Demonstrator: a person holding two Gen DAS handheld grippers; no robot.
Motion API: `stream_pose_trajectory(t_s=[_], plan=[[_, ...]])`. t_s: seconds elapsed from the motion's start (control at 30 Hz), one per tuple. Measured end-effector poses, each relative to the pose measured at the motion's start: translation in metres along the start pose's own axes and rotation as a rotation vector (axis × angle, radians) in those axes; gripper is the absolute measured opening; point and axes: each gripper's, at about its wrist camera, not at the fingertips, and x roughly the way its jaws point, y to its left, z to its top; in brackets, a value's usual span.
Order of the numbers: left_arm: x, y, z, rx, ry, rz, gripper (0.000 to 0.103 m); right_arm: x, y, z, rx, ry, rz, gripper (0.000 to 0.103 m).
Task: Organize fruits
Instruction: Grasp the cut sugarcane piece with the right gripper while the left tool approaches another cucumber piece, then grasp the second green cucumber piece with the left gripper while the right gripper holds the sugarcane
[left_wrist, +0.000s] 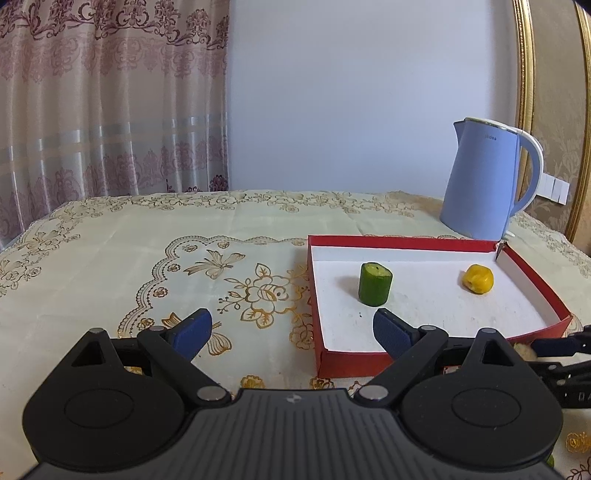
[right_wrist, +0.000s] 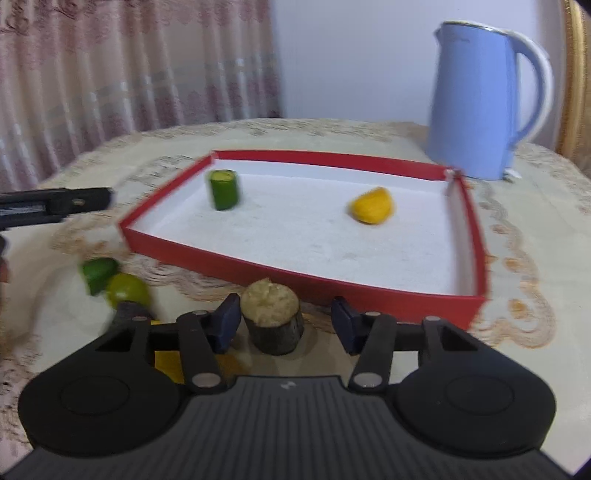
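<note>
A shallow red box (left_wrist: 406, 245) with a white floor lies on the tablecloth. Inside it a green cylinder piece (left_wrist: 375, 284) stands upright and a yellow piece (left_wrist: 477, 278) lies further right. My left gripper (left_wrist: 291, 317) is open wide over the box's near left corner, holding nothing. In the right wrist view a dark-skinned cut piece with a pale top (right_wrist: 273, 317) stands on the cloth just outside the box's (right_wrist: 332, 157) near wall. My right gripper (right_wrist: 285, 301) straddles it: the left pad is at its side, the right pad stands apart.
A blue kettle (left_wrist: 484, 177) stands behind the box's far right corner. Left of my right gripper lie a green piece (right_wrist: 98, 273) and a lime (right_wrist: 127, 291); a yellow object (right_wrist: 168, 363) shows beneath it. Curtain and wall lie behind the table.
</note>
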Motion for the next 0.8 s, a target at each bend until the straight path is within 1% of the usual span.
stream_pose_trajectory(t_s=[0.03, 0.1, 0.13, 0.17, 0.2, 0.23, 0.3, 0.4, 0.47, 0.53, 0.63, 0.77, 0.8], plan=[[0.000, 0.000, -0.001, -0.002, 0.002, 0.000, 0.095, 0.001, 0.000, -0.002, -0.002, 0.008, 0.009, 0.050], [0.002, -0.001, -0.001, -0.002, 0.008, 0.001, 0.095, 0.003, 0.006, -0.005, -0.024, 0.012, -0.001, 0.045], [0.002, -0.001, -0.001, 0.001, 0.011, 0.004, 0.095, 0.005, 0.008, -0.006, -0.030, 0.017, -0.003, 0.038], [0.002, -0.002, -0.002, 0.005, 0.012, 0.005, 0.095, 0.007, 0.009, -0.006, -0.030, 0.019, -0.004, 0.036], [0.002, -0.003, -0.002, 0.006, 0.011, 0.005, 0.095, 0.007, 0.010, -0.006, -0.036, 0.014, -0.008, 0.036], [0.001, -0.003, -0.002, 0.006, 0.010, 0.005, 0.095, 0.007, 0.011, -0.006, -0.044, 0.008, -0.013, 0.033], [0.000, -0.002, -0.002, 0.005, 0.010, 0.006, 0.095, 0.005, 0.013, -0.006, -0.055, -0.014, -0.021, 0.033], [-0.002, -0.002, -0.003, 0.006, 0.017, 0.010, 0.095, 0.004, 0.014, -0.008, -0.067, -0.020, -0.008, 0.032], [-0.004, -0.001, -0.006, 0.012, 0.024, 0.010, 0.095, -0.003, 0.015, -0.009, -0.072, -0.049, 0.000, 0.032], [-0.010, 0.000, -0.010, 0.032, 0.030, 0.005, 0.095, -0.014, 0.011, -0.013, -0.057, -0.089, 0.014, 0.032], [-0.019, 0.001, -0.021, 0.072, 0.048, 0.007, 0.095, -0.030, 0.001, -0.023, -0.028, -0.127, 0.011, 0.032], [-0.022, 0.000, -0.032, 0.102, 0.081, 0.023, 0.095, -0.040, -0.018, -0.036, 0.031, -0.133, 0.006, 0.033], [-0.022, -0.001, -0.033, 0.106, 0.088, 0.026, 0.095, -0.039, -0.023, -0.038, 0.055, -0.128, 0.017, 0.033]])
